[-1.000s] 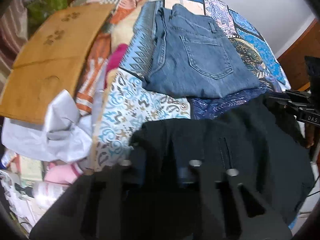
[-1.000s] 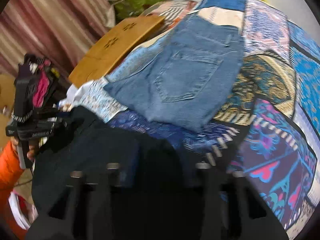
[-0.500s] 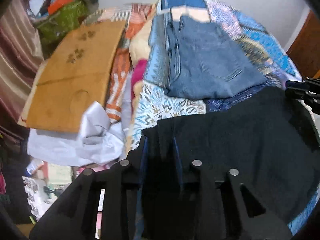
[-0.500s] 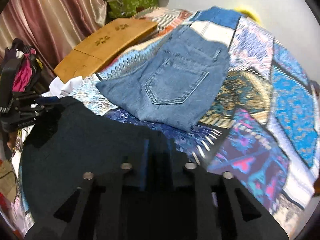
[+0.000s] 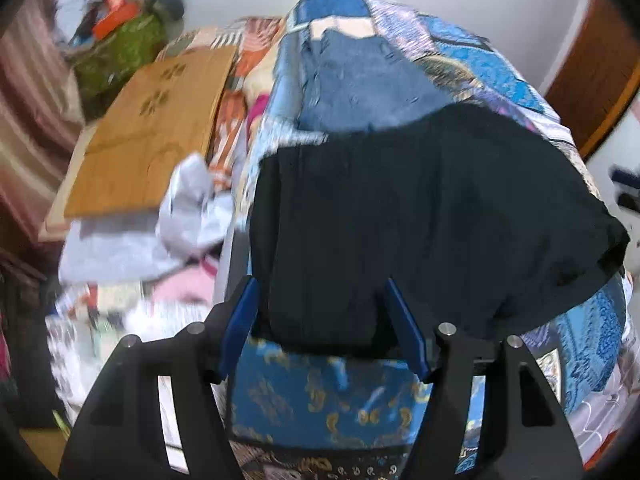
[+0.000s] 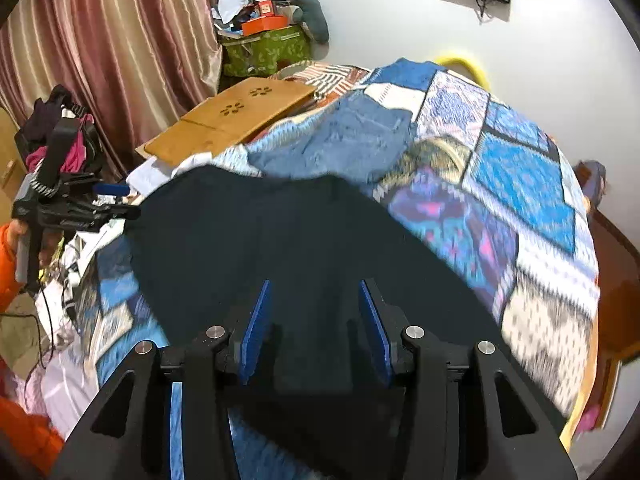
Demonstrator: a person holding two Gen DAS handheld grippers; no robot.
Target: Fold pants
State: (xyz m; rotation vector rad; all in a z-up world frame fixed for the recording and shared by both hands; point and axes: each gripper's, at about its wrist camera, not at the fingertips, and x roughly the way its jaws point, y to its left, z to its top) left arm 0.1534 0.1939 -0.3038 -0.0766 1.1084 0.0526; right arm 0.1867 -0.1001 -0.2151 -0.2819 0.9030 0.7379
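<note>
The black pants [image 5: 420, 216] lie folded on the patchwork bedspread [image 5: 492, 68], their near edge between my fingers. My left gripper [image 5: 324, 312] is open, its blue pads either side of the pants' near corner. In the right wrist view the black pants [image 6: 280, 232] spread ahead, and my right gripper [image 6: 316, 320] is open just above their near edge. The left gripper [image 6: 116, 200] shows at the pants' far left corner there. A folded pair of blue jeans [image 6: 344, 140] lies farther up the bed, also in the left wrist view [image 5: 360, 84].
A wooden board [image 6: 232, 120] and a white garment [image 5: 188, 200] lie at the bed's left side. A green bag [image 6: 264, 52] with clutter stands by the striped curtain [image 6: 120, 48]. A wooden door [image 5: 600, 72] is at the right.
Both grippers have opened and let go of the black pants, which now lie flat on the bed. Both have drawn back toward the near edge.
</note>
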